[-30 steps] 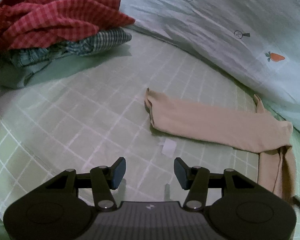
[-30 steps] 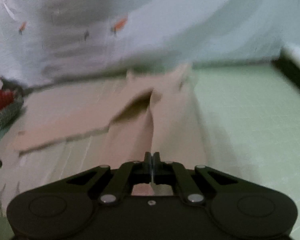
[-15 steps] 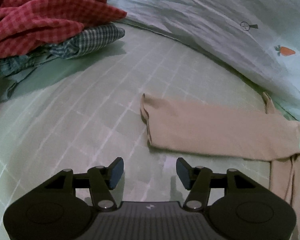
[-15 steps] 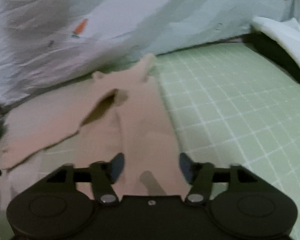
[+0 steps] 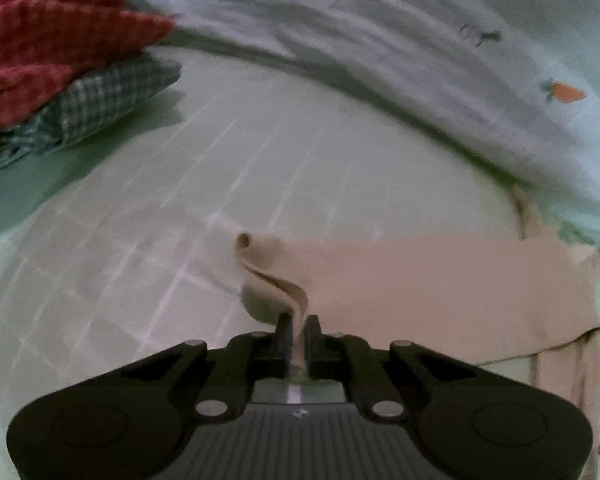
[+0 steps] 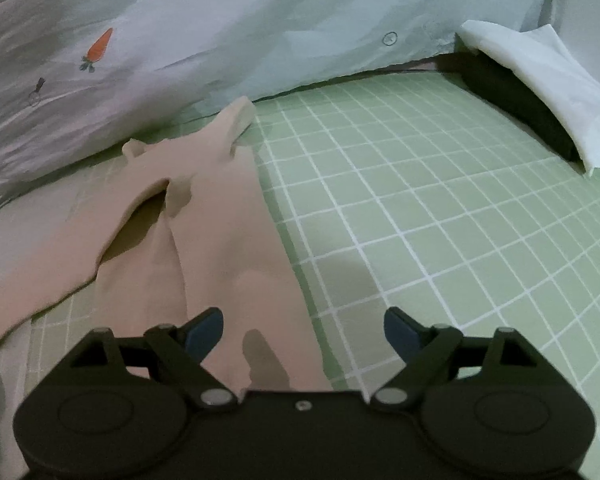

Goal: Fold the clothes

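Note:
A beige garment [image 5: 440, 292] lies on the green checked sheet. In the left wrist view my left gripper [image 5: 298, 334] is shut on its near left edge, which curls up from the sheet between the fingers. The same beige garment shows in the right wrist view [image 6: 224, 232], spread flat with a fold open near its top. My right gripper [image 6: 303, 330] is open wide and empty, hovering over the garment's lower end, with the left finger [image 6: 204, 330] above the cloth and the right finger [image 6: 402, 330] above bare sheet.
A pile of red checked [image 5: 48, 48] and green checked clothes [image 5: 100, 100] sits at the far left. A pale quilt with carrot prints [image 6: 220, 32] runs along the back. A white cloth on a dark object [image 6: 540, 80] lies at the far right.
My left gripper moved forward and closed on the garment's edge, lifting it. My right gripper let go of the garment and opened wider.

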`<state>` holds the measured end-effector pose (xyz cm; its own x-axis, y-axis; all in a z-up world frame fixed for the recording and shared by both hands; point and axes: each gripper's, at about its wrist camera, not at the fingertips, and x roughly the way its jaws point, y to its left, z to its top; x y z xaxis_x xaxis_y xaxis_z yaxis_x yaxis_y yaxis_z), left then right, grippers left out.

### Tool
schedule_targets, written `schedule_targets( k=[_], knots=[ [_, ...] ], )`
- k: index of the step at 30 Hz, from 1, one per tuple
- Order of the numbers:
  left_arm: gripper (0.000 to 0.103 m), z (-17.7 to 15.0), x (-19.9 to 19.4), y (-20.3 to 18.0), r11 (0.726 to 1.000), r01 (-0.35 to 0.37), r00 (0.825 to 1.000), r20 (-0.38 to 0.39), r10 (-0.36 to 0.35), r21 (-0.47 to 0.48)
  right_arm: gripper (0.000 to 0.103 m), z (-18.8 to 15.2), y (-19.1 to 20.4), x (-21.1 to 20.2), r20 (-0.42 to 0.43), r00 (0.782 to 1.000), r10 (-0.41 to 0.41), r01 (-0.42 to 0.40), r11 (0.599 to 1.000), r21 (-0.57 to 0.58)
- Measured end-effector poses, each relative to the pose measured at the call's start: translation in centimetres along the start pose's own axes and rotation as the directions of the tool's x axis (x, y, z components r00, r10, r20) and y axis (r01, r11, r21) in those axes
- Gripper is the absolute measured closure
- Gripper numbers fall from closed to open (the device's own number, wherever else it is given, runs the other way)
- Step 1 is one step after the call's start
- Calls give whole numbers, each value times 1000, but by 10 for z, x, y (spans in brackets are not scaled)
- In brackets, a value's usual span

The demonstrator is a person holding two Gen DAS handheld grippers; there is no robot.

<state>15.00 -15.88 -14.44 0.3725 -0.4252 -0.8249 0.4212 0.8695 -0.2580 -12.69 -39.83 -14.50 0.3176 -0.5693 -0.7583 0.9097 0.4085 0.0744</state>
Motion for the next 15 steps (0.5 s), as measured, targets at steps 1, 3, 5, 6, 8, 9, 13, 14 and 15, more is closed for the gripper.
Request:
schedule_targets(
  k=[1, 3, 5, 6, 8, 9, 13, 14, 15],
  knots=[
    [97, 2, -3, -3, 1000, 28, 1000, 9, -28, -2, 15, 1, 1, 0, 4, 1000, -8, 8, 1000, -1],
    [97, 6, -12, -15, 995, 103, 994, 27, -103, 11, 15, 3, -1, 0, 11, 1000, -17, 17, 1000, 6],
    [97, 9, -24, -34, 981, 188, 981, 45, -191, 50, 15, 4, -3, 0, 15, 1000, -18, 18, 1000, 21],
    [98, 9, -30, -45, 970, 231, 971, 51, -235, 74, 15, 4, -5, -1, 17, 1000, -18, 18, 999, 28],
    [98, 4, -42, -71, 936, 329, 941, 34, -336, 127, 15, 2, -9, -5, 25, 1000, -13, 12, 999, 37],
    [98, -2, -46, -85, 912, 382, 922, 9, -387, 152, 15, 1, -11, -8, 29, 1000, -11, 9, 999, 41],
    [94, -34, -59, -135, 792, 557, 830, -159, -534, 248, 15, -7, -23, -20, 48, 999, -5, 2, 998, 62],
    [92, -47, -62, -146, 768, 575, 818, -210, -535, 283, 15, -9, -27, -23, 52, 999, -5, 1, 997, 71],
    [80, -61, -64, -156, 754, 573, 819, -253, -515, 321, 15, -10, -30, -27, 58, 998, -4, 0, 997, 79]
  ],
)
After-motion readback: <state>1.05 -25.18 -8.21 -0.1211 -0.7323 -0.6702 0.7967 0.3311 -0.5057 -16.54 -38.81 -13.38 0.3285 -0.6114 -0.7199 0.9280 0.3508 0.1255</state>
